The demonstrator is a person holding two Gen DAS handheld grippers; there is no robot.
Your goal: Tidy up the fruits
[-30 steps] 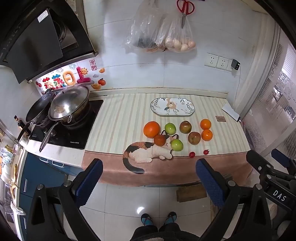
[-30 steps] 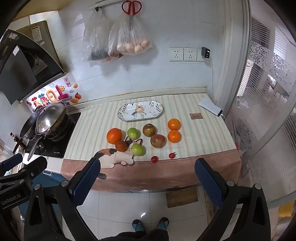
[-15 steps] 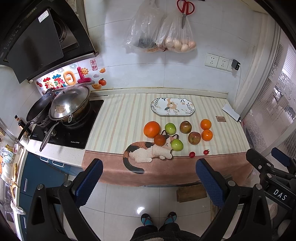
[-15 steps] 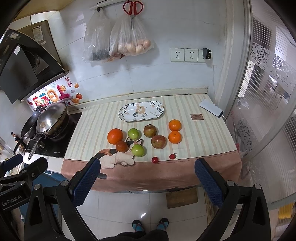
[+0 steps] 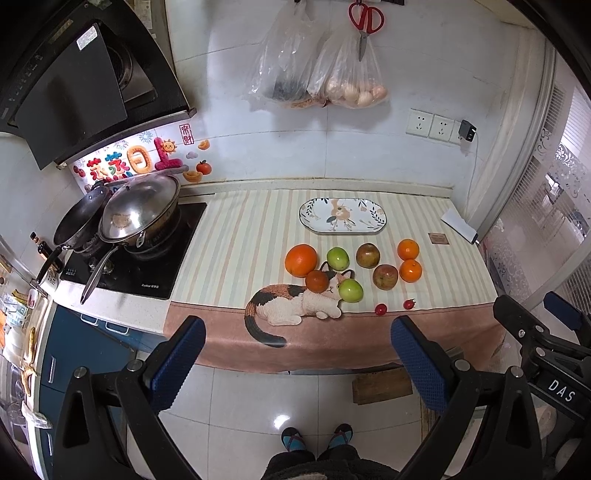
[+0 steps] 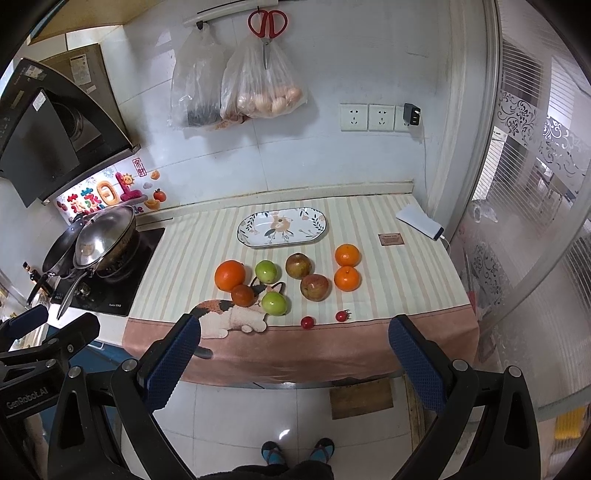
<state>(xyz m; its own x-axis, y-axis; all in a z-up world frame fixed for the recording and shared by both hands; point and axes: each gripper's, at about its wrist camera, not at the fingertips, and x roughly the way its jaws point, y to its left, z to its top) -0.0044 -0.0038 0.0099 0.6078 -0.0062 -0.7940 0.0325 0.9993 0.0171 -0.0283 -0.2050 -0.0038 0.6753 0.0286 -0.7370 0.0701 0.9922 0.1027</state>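
Several fruits lie on the striped counter cloth: a big orange (image 5: 301, 259), two green apples (image 5: 337, 258) (image 5: 351, 290), two reddish apples (image 5: 368, 254) (image 5: 385, 276), two small oranges (image 5: 407, 249) (image 5: 410, 270), a dark orange fruit (image 5: 317, 281) and two cherry tomatoes (image 5: 381, 308). An empty oval floral plate (image 5: 342, 215) sits behind them. My left gripper (image 5: 297, 356) and right gripper (image 6: 293, 354) are both open and empty, held well back from the counter, above the floor. The big orange (image 6: 229, 274) and plate (image 6: 282, 230) show in the right wrist view too.
A stove with a lidded wok (image 5: 138, 210) and a pan is at the counter's left. Plastic bags (image 5: 317, 62) and red scissors (image 5: 365, 18) hang on the wall. A white power bank (image 5: 458, 225) lies at the right edge. My feet (image 5: 314, 437) stand on the tiled floor.
Both views have shifted very slightly; the grippers stay open and nothing on the counter has moved.
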